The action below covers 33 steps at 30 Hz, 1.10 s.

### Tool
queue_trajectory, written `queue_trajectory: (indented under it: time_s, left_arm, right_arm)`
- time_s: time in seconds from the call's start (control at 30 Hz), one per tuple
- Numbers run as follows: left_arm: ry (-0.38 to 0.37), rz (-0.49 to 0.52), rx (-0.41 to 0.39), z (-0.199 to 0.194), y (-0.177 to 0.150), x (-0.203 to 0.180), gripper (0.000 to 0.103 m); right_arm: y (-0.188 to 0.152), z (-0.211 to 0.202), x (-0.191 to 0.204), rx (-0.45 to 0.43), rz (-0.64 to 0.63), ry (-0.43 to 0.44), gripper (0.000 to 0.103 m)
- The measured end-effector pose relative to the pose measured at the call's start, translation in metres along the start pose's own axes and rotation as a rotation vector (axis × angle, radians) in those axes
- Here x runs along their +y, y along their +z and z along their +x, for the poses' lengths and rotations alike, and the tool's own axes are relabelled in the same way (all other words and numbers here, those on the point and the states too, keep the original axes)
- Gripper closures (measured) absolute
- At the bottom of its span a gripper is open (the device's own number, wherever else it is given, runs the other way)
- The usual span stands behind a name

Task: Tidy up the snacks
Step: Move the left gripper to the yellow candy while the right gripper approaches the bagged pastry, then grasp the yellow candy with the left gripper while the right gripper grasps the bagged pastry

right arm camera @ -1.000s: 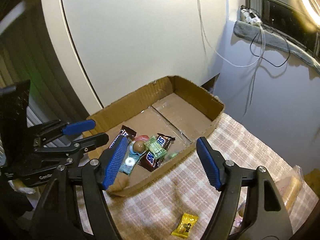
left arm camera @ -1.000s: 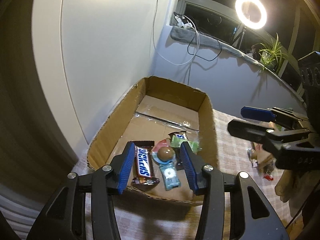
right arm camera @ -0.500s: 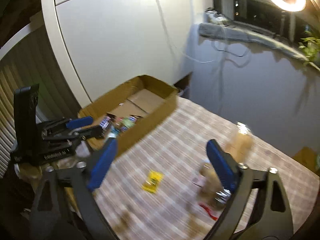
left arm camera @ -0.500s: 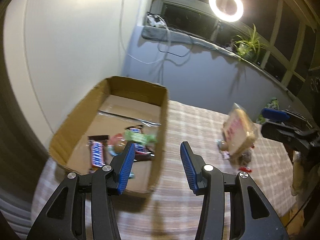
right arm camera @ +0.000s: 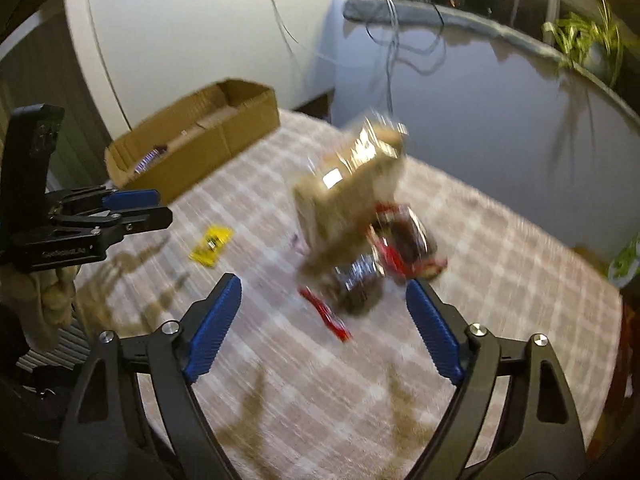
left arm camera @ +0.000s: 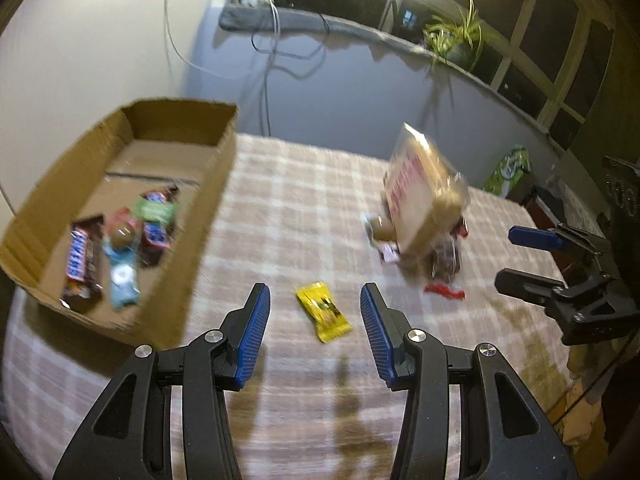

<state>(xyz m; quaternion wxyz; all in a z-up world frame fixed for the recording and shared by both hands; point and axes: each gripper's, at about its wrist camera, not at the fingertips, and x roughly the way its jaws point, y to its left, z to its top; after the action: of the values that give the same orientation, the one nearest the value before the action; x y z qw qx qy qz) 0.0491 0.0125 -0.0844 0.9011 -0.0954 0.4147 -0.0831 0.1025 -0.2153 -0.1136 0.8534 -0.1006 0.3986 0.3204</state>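
At far left, the cardboard box (left arm camera: 216, 184) on the checked tabletop (left arm camera: 304, 208) already holds a handful of snacks: a brown chocolate bar (left arm camera: 82, 258), a pale blue packet (left arm camera: 122, 280) with a round brown sweet on it, a green wrapper (left arm camera: 154, 211) and a second bar beneath it. We judge the sorting partly done, with the loose items next in line. Just right of the box, our left gripper (left arm camera: 312, 318) hovers above the tabletop, jaws spread wide and holding nothing, the yellow candy packet (left arm camera: 323, 312) lying flat between them and apart from both blue pads. It is a small, crinkled sachet with dark print, angled slightly to the jaws' line. To take it, we would need to drop lower and close across its narrow width, then carry it left over the box wall. Further right, a blurred heap waits: a tall tan bag (left arm camera: 420, 196) leaning over darker wrappers and a red wrapper (left arm camera: 444, 291). Our right gripper (right arm camera: 324, 328) faces that heap, jaws wide apart and empty, the red wrapper and a dark shiny packet (right arm camera: 358, 284) roughly between its pads. Motion blur hides the finer detail there.
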Motion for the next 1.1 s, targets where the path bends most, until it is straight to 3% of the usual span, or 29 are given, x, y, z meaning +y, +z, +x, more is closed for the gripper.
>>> queue_trajectory:
  time_s: [0.3, 0.8, 0.9, 0.93, 1.1]
  left_arm:
    - [0.030, -0.019, 0.068, 0.027, -0.009, -0.004, 0.057]
    - [0.071, 0.039, 0.090, 0.052, -0.010, -0.015, 0.058]
    - [0.101, 0.077, 0.083, 0.054, -0.011, -0.018, 0.071]
    - [0.107, 0.086, 0.080, 0.053, -0.011, -0.019, 0.073]
    - [0.130, 0.115, 0.070, 0.054, -0.012, -0.018, 0.087]
  right_arm:
    - [-0.007, 0.040, -0.033, 0.066, 0.209, 0.010, 0.040]
    - [0.007, 0.080, -0.026, 0.086, 0.222, -0.084, 0.041]
    - [0.007, 0.083, -0.026, 0.089, 0.219, -0.081, 0.045]
    - [0.007, 0.084, -0.025, 0.091, 0.218, -0.075, 0.051]
    - [0.005, 0.083, -0.027, 0.100, 0.216, -0.066, 0.057]
